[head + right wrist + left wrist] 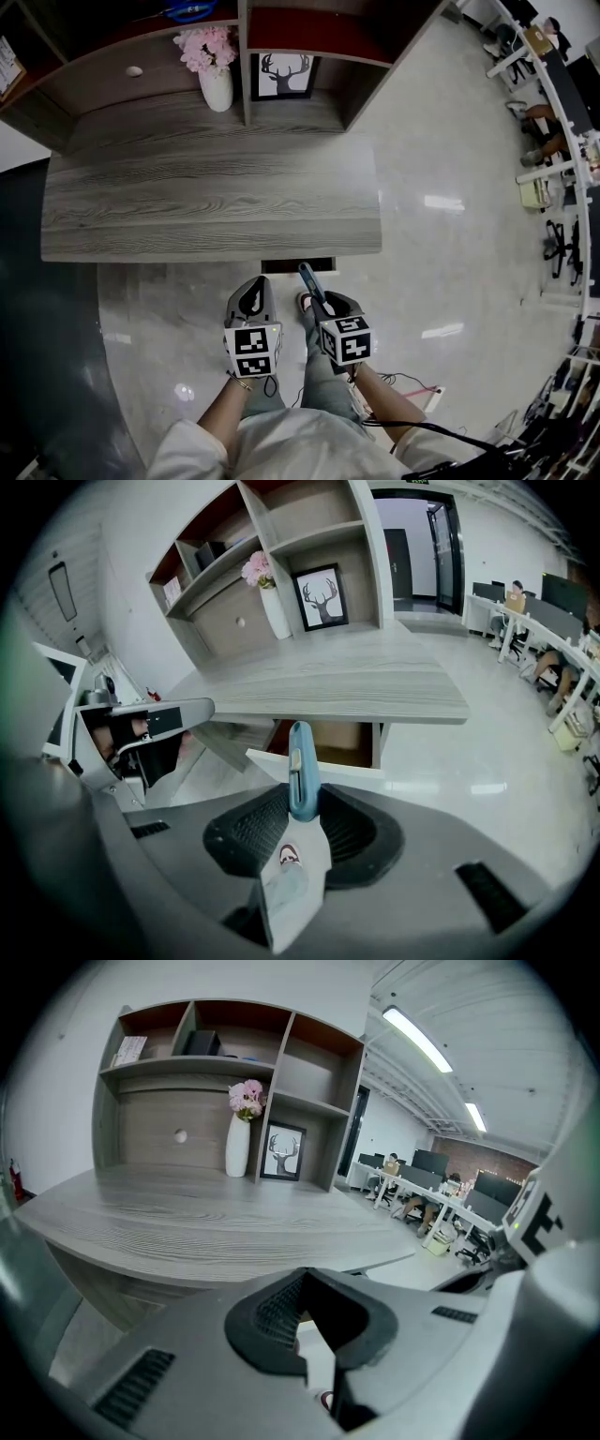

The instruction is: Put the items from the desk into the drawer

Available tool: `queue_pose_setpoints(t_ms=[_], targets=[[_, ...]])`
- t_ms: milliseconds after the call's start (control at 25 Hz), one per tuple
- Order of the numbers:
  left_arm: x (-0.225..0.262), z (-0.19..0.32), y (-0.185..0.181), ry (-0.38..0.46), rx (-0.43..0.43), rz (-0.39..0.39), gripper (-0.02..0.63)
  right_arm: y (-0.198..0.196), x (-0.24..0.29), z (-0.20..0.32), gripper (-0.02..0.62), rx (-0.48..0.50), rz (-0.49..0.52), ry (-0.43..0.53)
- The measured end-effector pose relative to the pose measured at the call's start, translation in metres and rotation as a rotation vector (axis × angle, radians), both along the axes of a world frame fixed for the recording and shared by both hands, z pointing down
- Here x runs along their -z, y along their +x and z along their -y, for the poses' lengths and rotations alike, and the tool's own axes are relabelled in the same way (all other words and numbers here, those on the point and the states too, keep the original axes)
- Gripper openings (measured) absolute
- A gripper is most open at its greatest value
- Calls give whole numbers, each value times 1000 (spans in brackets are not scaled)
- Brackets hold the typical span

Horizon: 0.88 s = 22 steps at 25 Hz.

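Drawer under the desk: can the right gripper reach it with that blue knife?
Probably yes. The drawer stands open right ahead of the right gripper, whose jaws are shut on the blue knife. Nothing shows between them.

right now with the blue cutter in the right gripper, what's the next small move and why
Probably ease the right gripper forward and down over the open drawer. Its jaws are shut on the blue cutter, which seems to sit short of the drawer's front edge, so releasing here would likely miss the drawer.
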State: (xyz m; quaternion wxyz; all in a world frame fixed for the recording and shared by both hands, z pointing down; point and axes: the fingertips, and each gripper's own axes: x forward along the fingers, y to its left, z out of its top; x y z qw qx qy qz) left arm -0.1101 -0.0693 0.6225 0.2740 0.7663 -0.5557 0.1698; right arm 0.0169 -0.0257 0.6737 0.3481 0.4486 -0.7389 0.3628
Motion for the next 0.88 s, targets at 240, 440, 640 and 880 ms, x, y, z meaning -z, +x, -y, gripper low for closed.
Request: queue_pose_setpoints(t_ms=[240,440,640,880], targets=[[-3,0,-10,-3,39,-2,-3,0,-9,9,98,112,-47,-28],[-3,-1,-21,-10,80,-5,-2,-6,-12,19,98,201,-78,-46],[-4,-1,-29,-14,116,-8,-2,-10,-14,32,98,261,-95,-64],[-3,-1,-32,-17,161,-16,-2,-13,-19,42,98,309,-104,-98]])
